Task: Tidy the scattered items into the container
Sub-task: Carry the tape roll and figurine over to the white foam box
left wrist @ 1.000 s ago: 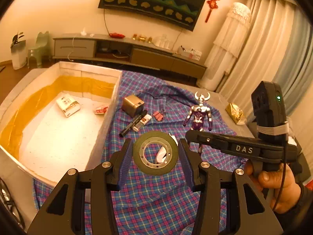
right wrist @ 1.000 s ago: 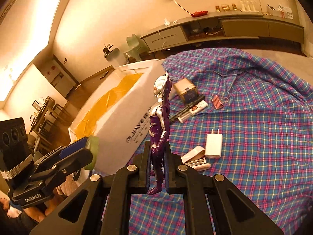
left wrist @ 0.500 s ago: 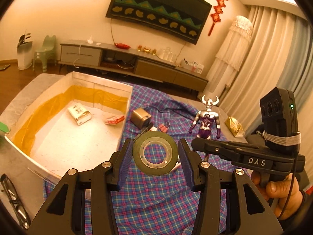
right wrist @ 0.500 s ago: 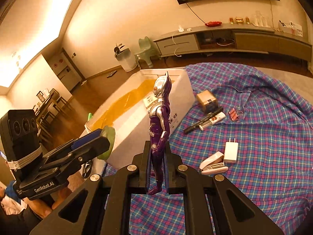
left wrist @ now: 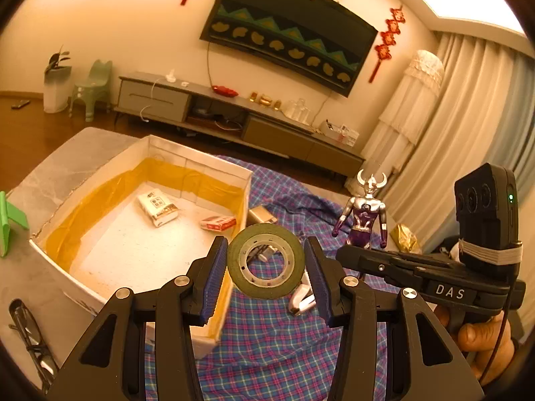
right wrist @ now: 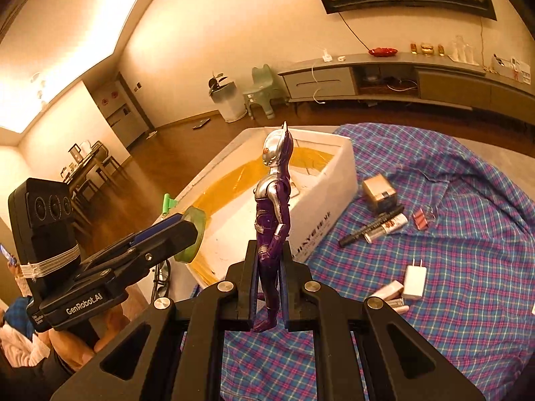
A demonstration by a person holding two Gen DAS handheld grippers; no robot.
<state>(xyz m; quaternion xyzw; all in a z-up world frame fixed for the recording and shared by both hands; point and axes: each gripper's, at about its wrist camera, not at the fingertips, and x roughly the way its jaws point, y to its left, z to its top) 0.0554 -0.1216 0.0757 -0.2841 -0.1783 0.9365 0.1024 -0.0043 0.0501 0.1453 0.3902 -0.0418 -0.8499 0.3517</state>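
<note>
Left gripper (left wrist: pixel 265 267) clamps the green tape roll (left wrist: pixel 265 260) upright between its blue pads; right gripper (right wrist: pixel 267 287) pinches the purple figure (right wrist: pixel 272 214) by its legs; white box (left wrist: pixel 197 170) lies ahead-left of both jaws.

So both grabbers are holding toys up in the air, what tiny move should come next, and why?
Probably carry the left gripper a little further over the white box. Its tape roll hangs just at the box's near corner, so letting go now might miss. The right gripper holds the figure.
</note>
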